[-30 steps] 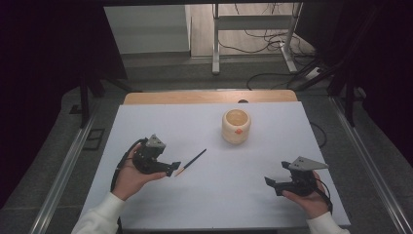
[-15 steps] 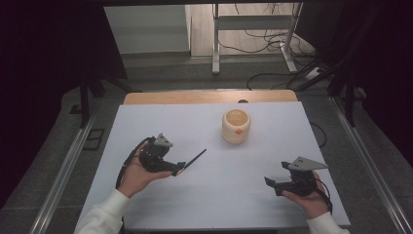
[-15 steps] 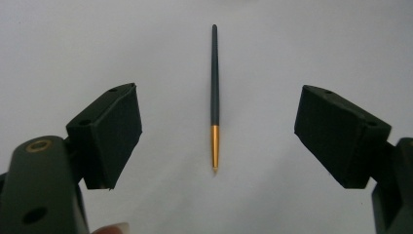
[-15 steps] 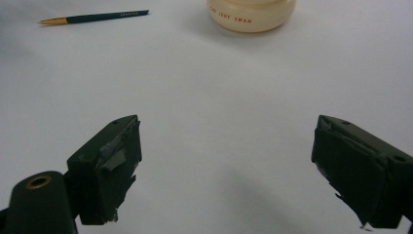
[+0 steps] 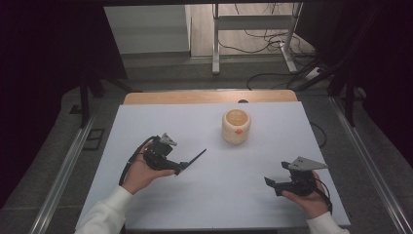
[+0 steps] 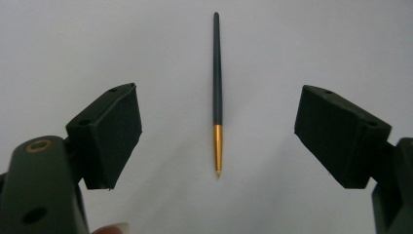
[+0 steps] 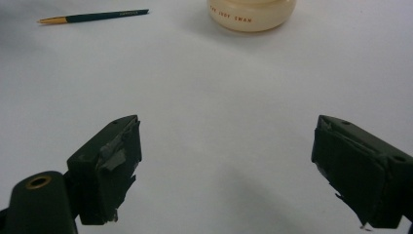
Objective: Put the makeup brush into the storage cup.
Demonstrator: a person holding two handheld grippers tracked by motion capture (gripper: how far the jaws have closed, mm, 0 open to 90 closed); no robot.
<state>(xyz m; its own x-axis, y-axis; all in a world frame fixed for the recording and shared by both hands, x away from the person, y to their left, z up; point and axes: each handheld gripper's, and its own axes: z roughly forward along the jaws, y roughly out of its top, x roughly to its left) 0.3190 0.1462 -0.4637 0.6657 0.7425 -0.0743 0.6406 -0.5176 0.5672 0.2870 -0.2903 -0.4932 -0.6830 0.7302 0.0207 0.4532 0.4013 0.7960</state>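
Observation:
A dark green pen (image 5: 197,157) with a gold tip lies slanted on the white table (image 5: 234,195), left of centre. My left gripper (image 5: 178,166) is open at the pen's near end. In the left gripper view the pen (image 6: 217,87) runs straight away between the two spread fingers (image 6: 109,131), gold tip nearest, and neither touches it. My right gripper (image 5: 271,183) rests open at the front right, held low over bare table. In the right gripper view its gripper (image 7: 226,129) holds nothing, and the pen (image 7: 92,17) lies far off at the upper left.
A cream round cup (image 5: 236,126) with a red mark stands upright behind the table's centre, also seen as the cup (image 7: 251,14) in the right gripper view. A wooden strip (image 5: 209,96) runs along the far edge. Metal rails flank the table.
My left gripper has moved right and forward along the table until its open jaws straddle the pen's gold end. The pen, the cup and the right gripper have stayed put.

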